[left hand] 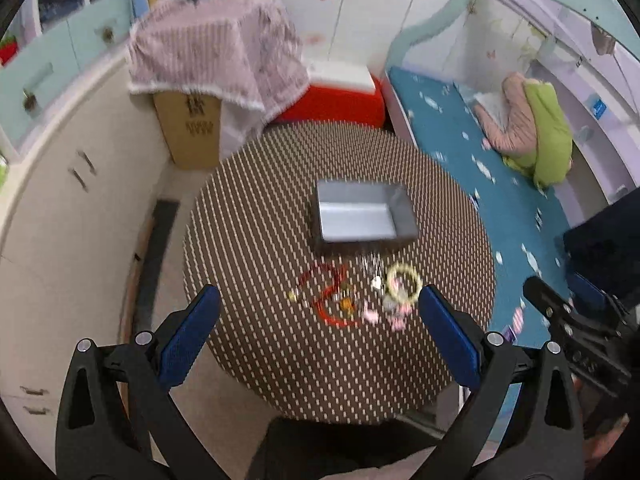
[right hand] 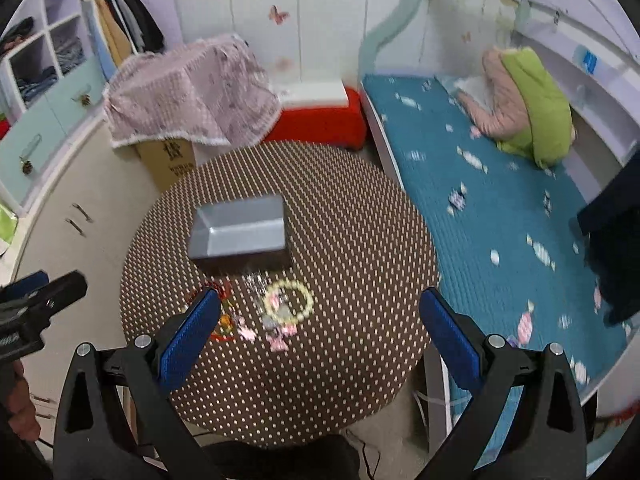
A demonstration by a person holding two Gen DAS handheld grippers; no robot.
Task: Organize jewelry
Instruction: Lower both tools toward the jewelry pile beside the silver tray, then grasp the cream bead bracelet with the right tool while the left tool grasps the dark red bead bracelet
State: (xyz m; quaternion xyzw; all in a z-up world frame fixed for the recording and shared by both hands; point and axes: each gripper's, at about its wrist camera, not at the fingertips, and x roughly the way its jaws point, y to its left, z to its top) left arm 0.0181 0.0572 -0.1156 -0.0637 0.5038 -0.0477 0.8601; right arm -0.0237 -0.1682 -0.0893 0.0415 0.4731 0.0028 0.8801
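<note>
Clearly nothing is being gripped yet: both the left claw (left hand: 320,304) and right claw (right hand: 320,306) are hanging wide open above the jewelry (left hand: 360,292), which is lying loose on the tabletop (left hand: 280,208) just before the grey box (left hand: 362,216). Next, I'd say, comes lowering onto one piece.

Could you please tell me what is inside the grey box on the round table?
The grey box looks empty: its pale floor and inner walls show no jewelry. Its near wall hides a strip of the floor in the right wrist view, and blur could hide something tiny.
</note>
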